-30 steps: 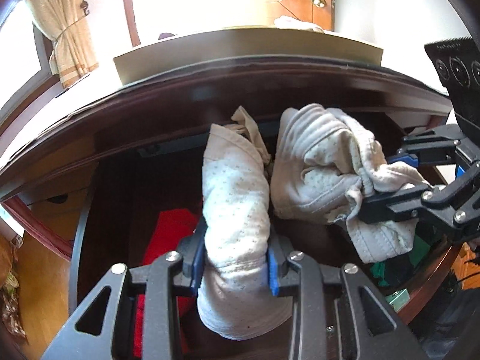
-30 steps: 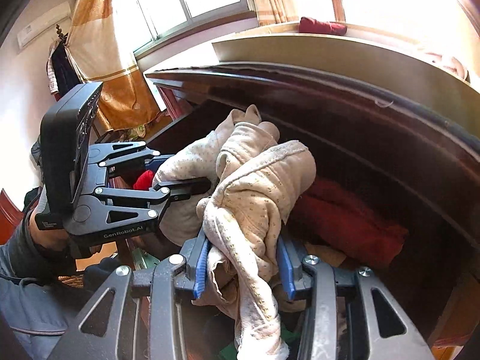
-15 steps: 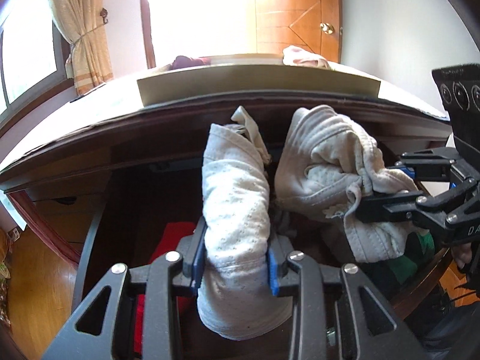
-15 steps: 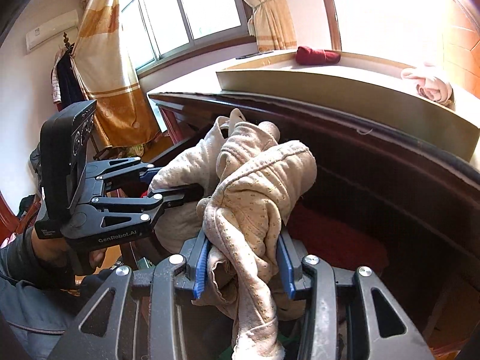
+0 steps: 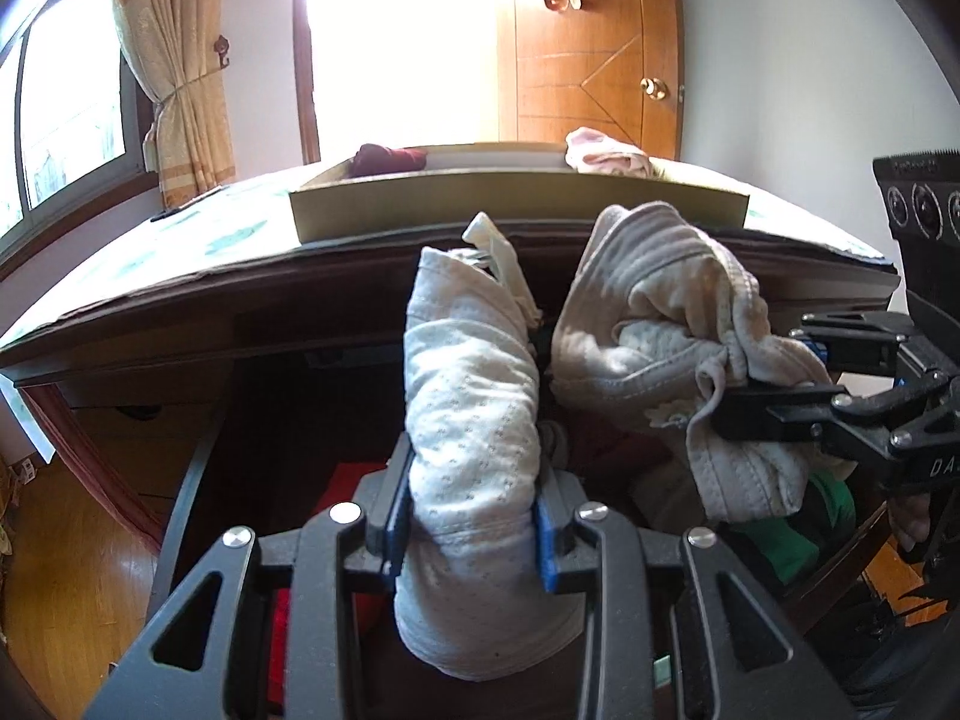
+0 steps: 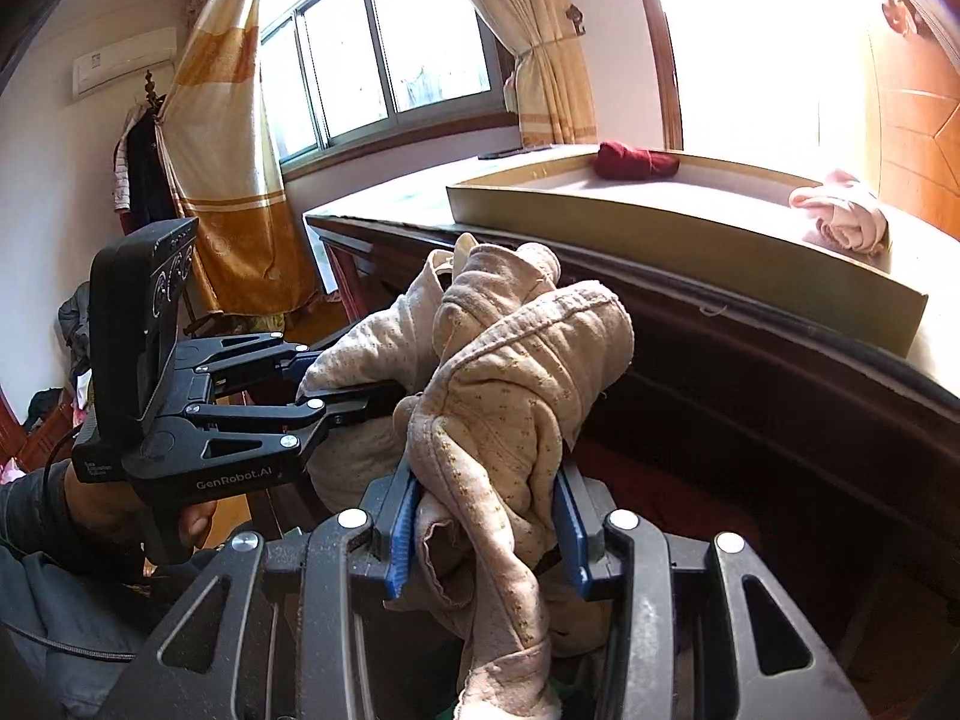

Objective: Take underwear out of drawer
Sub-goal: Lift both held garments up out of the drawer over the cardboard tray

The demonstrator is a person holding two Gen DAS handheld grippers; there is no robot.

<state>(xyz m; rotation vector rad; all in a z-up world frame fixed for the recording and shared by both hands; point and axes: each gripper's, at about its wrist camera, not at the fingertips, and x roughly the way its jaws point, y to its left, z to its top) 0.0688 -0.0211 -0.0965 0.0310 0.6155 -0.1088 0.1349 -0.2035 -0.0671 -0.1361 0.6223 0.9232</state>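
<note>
Left wrist view looks along the left gripper [image 5: 471, 531], whose blue-padded fingers [image 5: 397, 516] press in on both sides of a rolled bundle of pale dotted underwear [image 5: 474, 414]. The bundle stands up between the fingers, rises past their tips and bulges out below them toward the camera. To the right of these fingers, the right gripper [image 5: 774, 384] comes in from the side, its black fingers closed on a second, crumpled bunch of the same pale cloth; the two bunches sit close together, and I cannot tell whether they are one garment or two. Below and beyond the fingers lies the open dark wooden drawer [image 5: 180, 504], with a red garment [image 5: 342, 480] under the left fingers and a green garment [image 5: 798, 534] beneath the right gripper. Beyond the fingertips, a shallow cardboard box [image 5: 516, 204] sits on the top surface, holding a dark red bundle [image 5: 387, 159] and a pink bundle [image 5: 609, 159].

Right wrist view shows the right gripper's own blue-padded fingers [image 6: 401, 534] squeezing the beige dotted cloth, which piles up above them and hangs in a tail below. Left of these fingers, the left gripper is held by a person's hand [image 6: 120, 510] in a dark sleeve, its fingers clamped on the neighbouring bunch.
</note>
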